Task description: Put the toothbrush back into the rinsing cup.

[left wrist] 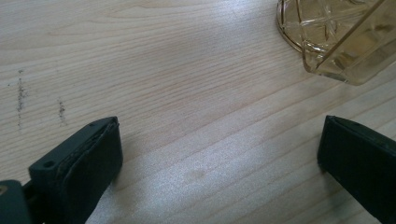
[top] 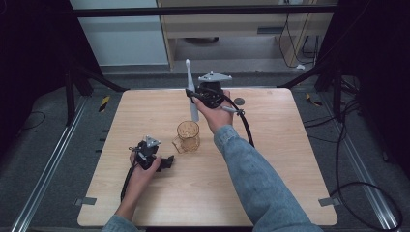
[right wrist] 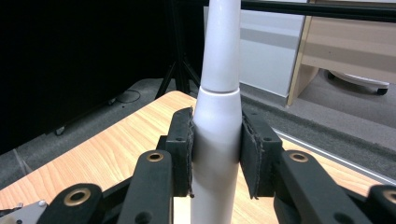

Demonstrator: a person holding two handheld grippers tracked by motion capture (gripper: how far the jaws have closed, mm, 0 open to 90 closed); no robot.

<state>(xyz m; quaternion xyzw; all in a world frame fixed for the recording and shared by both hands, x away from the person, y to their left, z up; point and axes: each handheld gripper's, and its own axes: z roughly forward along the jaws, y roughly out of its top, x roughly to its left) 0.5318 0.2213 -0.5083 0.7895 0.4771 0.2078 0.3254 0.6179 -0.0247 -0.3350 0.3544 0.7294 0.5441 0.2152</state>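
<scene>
1. Carrying everything is the wooden desk point(top: 270, 159).
2. Standing at its centre is the amber glass mug point(top: 187, 136).
3. Clenched on the upright white electric toothbrush point(top: 191, 92), the right tongs point(right wrist: 216, 149) hold it at the mug's 12 o'clock.
4. Released, the left tongs point(left wrist: 219, 154) rest at the mug's 8 o'clock.

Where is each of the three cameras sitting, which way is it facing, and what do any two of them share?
High view: above the person's side, looking forward and down on the table; both forearms, left tongs, right tongs.
Left gripper view: rides the left tongs, low over the wood; its two black jaws stand apart.
Right gripper view: rides the right tongs, facing past the table edge; jaws clamp the white toothbrush.
Shared: amber cup in high and left views.
</scene>
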